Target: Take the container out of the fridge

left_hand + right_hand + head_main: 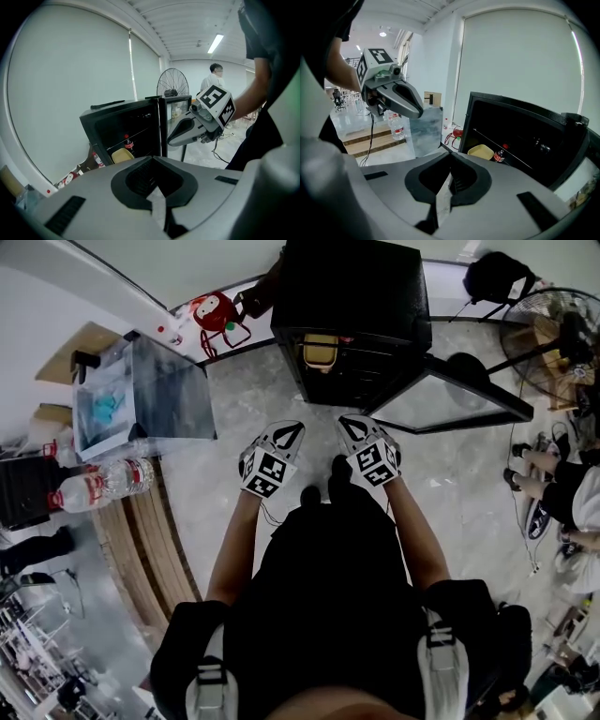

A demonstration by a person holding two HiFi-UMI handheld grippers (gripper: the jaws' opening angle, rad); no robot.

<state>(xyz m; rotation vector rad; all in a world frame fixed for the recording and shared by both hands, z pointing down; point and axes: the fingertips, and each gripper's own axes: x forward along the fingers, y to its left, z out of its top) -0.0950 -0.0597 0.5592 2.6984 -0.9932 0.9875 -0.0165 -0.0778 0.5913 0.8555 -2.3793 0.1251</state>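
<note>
The yellow container (pixel 319 352) is seated inside the open black fridge (pixel 347 287) just beside a bottle (pixel 500 153), at 12 o'clock from the left gripper (pixel 287 435) and the right gripper (pixel 356 430), which are held side by side outside it, jaws clenched on nothing.

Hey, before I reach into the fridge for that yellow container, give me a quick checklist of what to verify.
1. Fridge door open: ok.
2. Yellow container in view on its shelf: ok.
3. Left gripper and right gripper empty: ok.
4. Jaws apart, ready to grasp: not ok, both pairs are together.
5. Room between the container and the bottle beside it: cannot tell.
</note>
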